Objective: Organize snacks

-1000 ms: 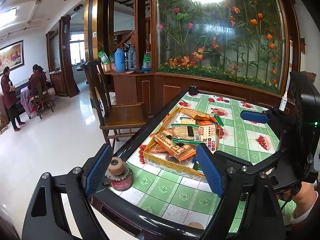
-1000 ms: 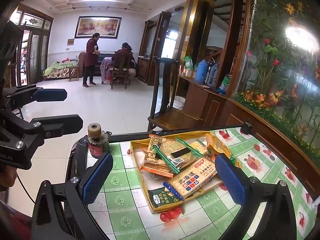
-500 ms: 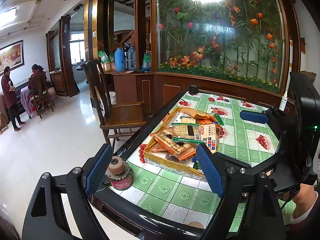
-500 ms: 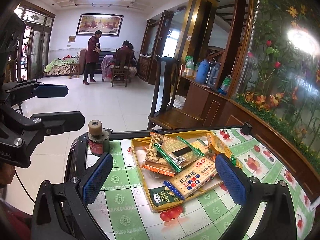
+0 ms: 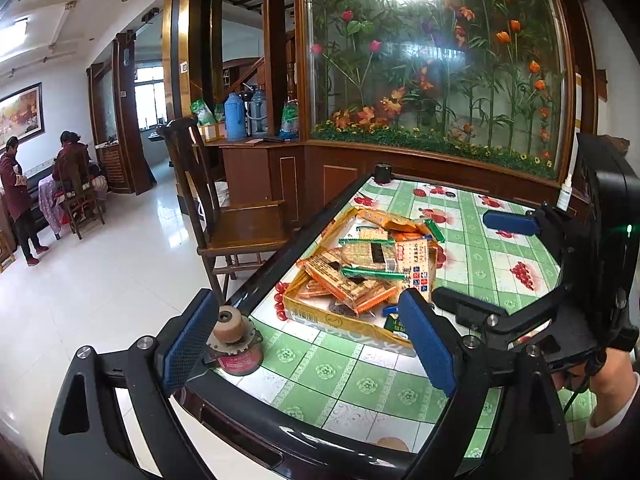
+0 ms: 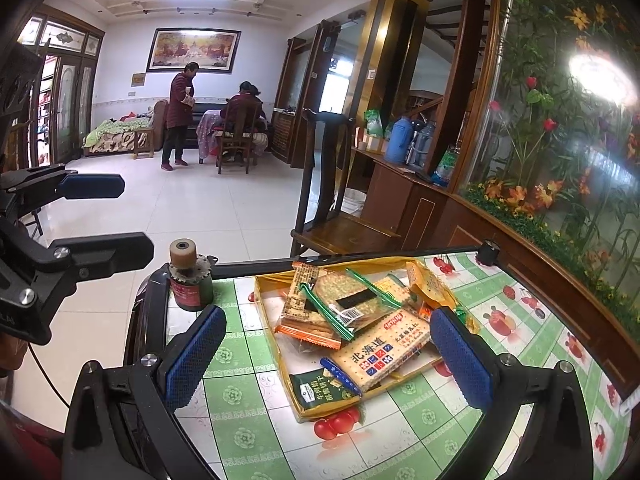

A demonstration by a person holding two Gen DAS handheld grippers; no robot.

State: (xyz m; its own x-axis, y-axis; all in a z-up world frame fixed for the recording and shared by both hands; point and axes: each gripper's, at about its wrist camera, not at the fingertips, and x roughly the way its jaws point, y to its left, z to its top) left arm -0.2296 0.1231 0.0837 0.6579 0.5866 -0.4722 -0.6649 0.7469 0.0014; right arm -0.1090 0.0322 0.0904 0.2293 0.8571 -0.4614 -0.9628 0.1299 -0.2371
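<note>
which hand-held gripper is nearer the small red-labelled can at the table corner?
Left. The left hand-held gripper hovers open right beside the small red-labelled can. The right hand-held gripper is open over the yellow snack tray, farther off.

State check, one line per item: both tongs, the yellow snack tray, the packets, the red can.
left tongs: open, empty, jaws just widened
right tongs: open, empty
yellow tray: flat on table, full
snack packets: sealed, piled overlapping in tray
red can: upright at table corner
</note>
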